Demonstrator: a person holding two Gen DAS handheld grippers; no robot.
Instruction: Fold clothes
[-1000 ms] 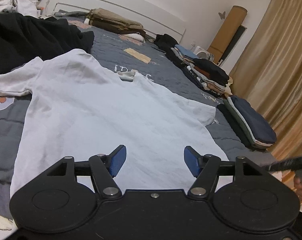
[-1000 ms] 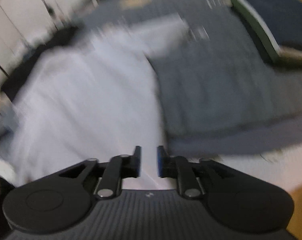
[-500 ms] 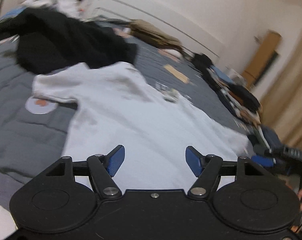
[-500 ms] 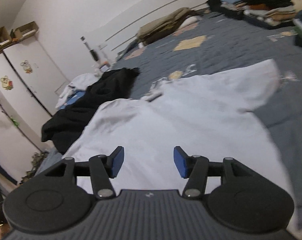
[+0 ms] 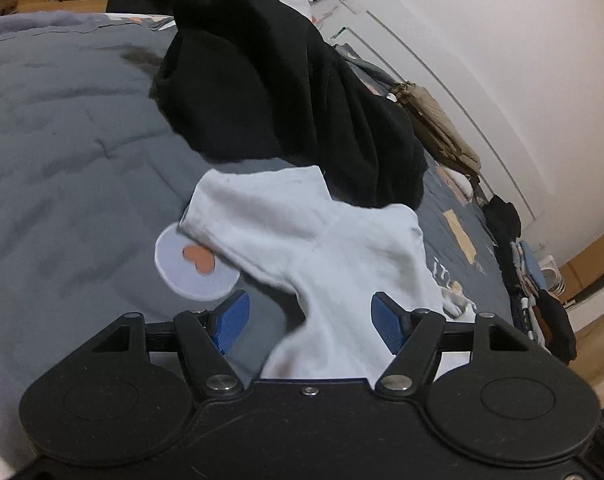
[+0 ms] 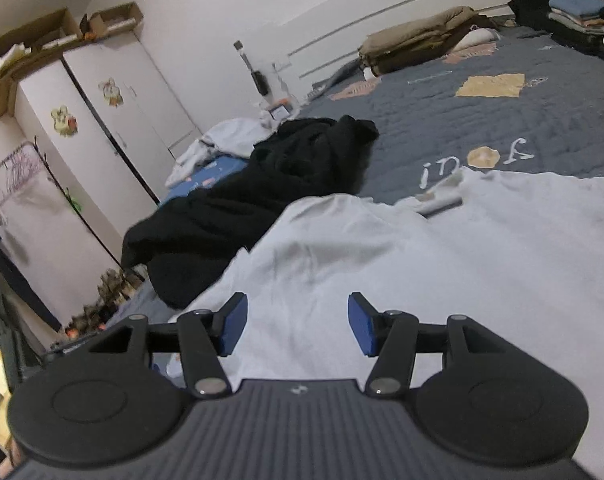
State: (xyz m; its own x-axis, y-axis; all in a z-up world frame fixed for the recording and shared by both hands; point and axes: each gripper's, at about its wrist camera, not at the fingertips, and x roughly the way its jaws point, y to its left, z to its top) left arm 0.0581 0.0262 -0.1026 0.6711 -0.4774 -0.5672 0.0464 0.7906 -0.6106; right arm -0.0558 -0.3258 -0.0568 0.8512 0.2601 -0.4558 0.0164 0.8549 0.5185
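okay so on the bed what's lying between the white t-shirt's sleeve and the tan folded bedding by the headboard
A heap of black clothing lies between the white t-shirt and the tan folded bedding, overlapping the shirt's shoulder. The left wrist view shows this best.

Left claw [image 5: 305, 322]: jaws stand well apart, blue pads [image 5: 232, 320] clamping nothing, pitched downward and rolled to one side. Right claw [image 6: 296, 324]: jaws parted, pads [image 6: 359, 326] bare, also angled downward, nothing gripped.
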